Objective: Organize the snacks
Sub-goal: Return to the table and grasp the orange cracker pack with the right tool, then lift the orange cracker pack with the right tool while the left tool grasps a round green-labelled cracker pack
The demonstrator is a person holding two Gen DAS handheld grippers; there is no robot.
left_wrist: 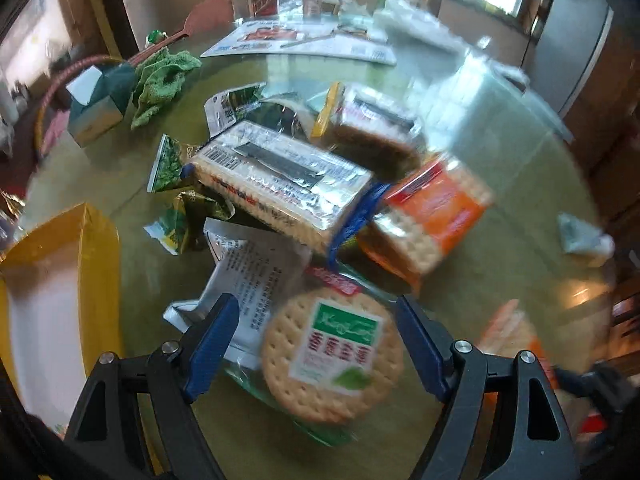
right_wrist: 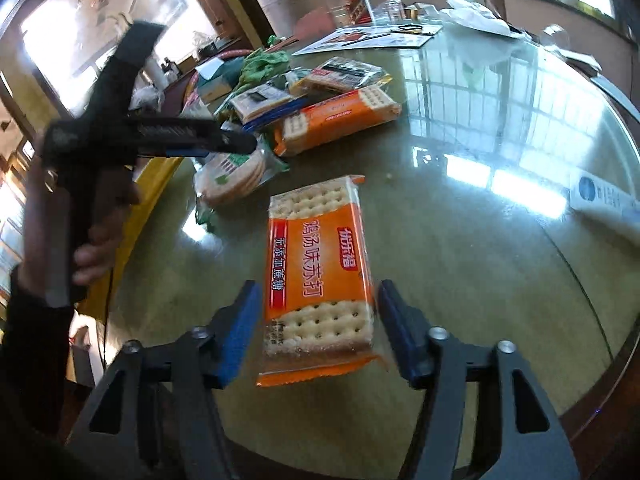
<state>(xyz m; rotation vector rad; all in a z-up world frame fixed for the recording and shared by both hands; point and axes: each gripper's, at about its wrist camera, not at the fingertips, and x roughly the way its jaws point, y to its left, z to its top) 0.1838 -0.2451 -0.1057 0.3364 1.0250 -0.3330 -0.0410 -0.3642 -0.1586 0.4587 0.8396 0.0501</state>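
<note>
Little of the sorting looks done. Most snacks lie in a loose heap on the desk [right_wrist: 460,240]: in the left wrist view a silver-wrapped cracker pack [left_wrist: 280,188] sits at the centre, an orange soda-cracker pack [left_wrist: 432,220] at its 3 o'clock, a brown-filled pack [left_wrist: 372,124] at 1 o'clock, and crumpled green sachets [left_wrist: 180,216] at 9 o'clock. The yellow box [left_wrist: 56,280], at 8 o'clock in that view, shows a bare pale floor as far as can be seen, so I judge that nearly every pack is left to place. The left tongs [left_wrist: 316,344] stand wide around a round biscuit pack [left_wrist: 332,356], their pads not visibly touching it. The right tongs [right_wrist: 316,328] also stand wide, straddling the near end of a separate orange soda-cracker packet [right_wrist: 320,276] lying flat, well apart from the heap at its 11 o'clock. The desk is a round, glass-topped, greenish surface that mirrors the windows. At its far edge, 12 o'clock, stand bottles [right_wrist: 352,0], leaflets [left_wrist: 296,44], a green cloth [left_wrist: 160,80] and a tissue box [left_wrist: 96,108]. The room is bright and cluttered.
</note>
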